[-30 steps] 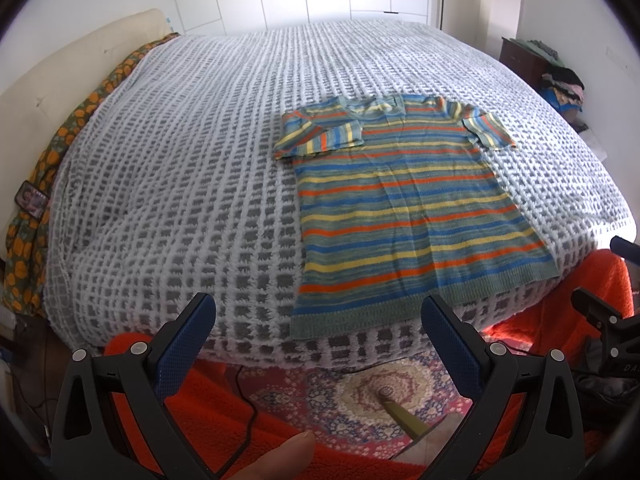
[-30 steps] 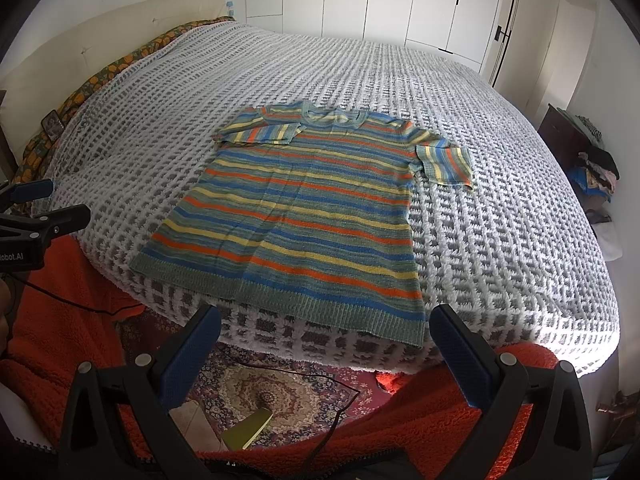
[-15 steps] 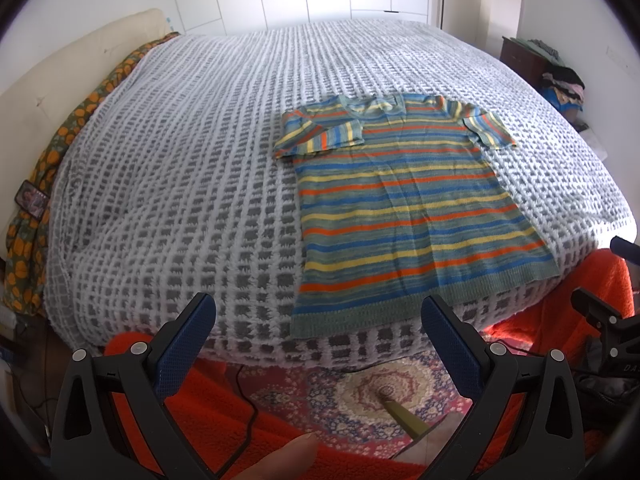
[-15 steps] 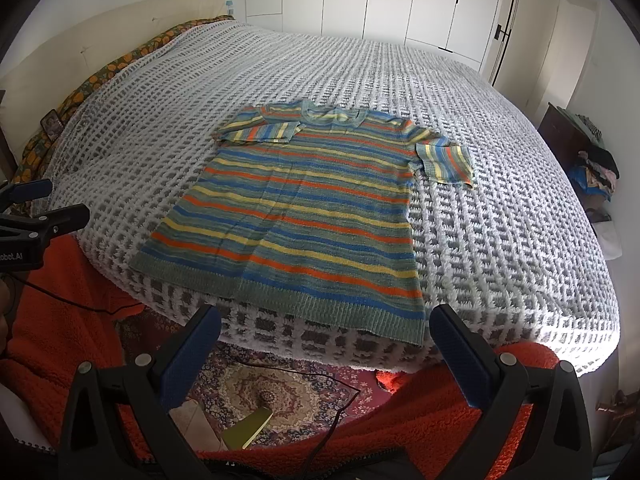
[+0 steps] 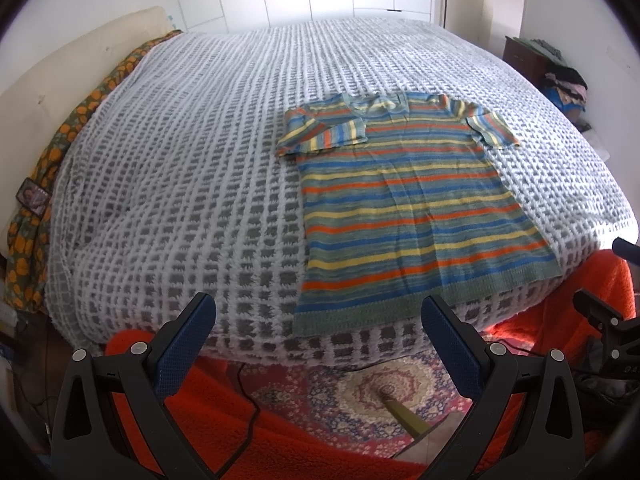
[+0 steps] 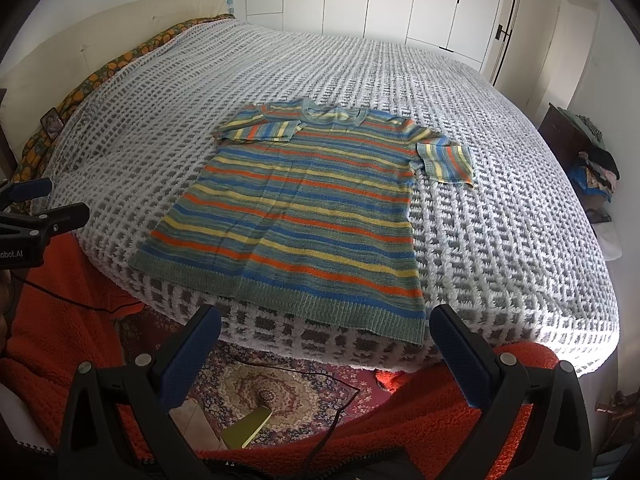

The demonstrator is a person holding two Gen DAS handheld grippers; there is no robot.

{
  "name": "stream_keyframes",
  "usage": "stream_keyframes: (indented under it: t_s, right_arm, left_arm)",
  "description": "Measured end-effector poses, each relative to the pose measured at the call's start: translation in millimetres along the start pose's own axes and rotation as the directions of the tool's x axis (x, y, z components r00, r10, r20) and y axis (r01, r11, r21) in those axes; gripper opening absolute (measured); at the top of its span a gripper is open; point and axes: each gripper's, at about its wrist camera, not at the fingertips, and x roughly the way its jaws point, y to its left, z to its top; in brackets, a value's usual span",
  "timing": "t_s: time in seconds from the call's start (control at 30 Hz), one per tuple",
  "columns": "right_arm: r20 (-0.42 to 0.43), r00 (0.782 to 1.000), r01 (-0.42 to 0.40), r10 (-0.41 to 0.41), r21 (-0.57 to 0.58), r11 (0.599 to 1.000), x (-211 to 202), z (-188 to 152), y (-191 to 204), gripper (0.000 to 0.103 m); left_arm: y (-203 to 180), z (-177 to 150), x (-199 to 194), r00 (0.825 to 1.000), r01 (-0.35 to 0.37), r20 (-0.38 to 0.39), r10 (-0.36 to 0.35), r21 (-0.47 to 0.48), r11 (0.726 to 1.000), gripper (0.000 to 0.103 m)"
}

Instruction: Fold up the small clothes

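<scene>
Nothing shifted over the last second; the striped knitted short-sleeved top (image 5: 416, 216) lay unfolded on the bed (image 5: 200, 184); both your grippers, left (image 5: 318, 344) and right (image 6: 326, 344), hung back, jaws apart and empty; folding hadn't begun.

A small striped shirt (image 5: 404, 208) lay flat on the bed (image 5: 200, 184), just ahead of the left tool (image 5: 316, 332) and the right tool (image 6: 326, 334). It had orange, yellow, blue and green stripes. Its green bottom edge was closest to the tools, at the bed's edge. The neck was farthest away. One short sleeve was folded over the chest. The other sleeve stuck out to the side.
</scene>
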Motion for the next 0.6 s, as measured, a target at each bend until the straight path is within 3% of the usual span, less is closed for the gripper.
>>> stream_keyframes:
  t_s: [0.4, 0.6]
  right_arm:
    - [-0.02, 1.0, 0.002, -0.002, -0.007, 1.0, 2.8, -3.3, 3.9, 0.103]
    - [-0.023, 1.0, 0.002, -0.002, -0.014, 1.0, 3.8, -3.7, 6.9, 0.103]
  left_arm:
    - [-4.0, 3.9, 1.2, 1.0, 0.009, -0.003, -0.009, 0.016, 1.0, 0.102]
    - [6.6, 1.4, 27.4, 0.992, 0.076, -0.101, -0.078, -0.025, 0.997, 0.102]
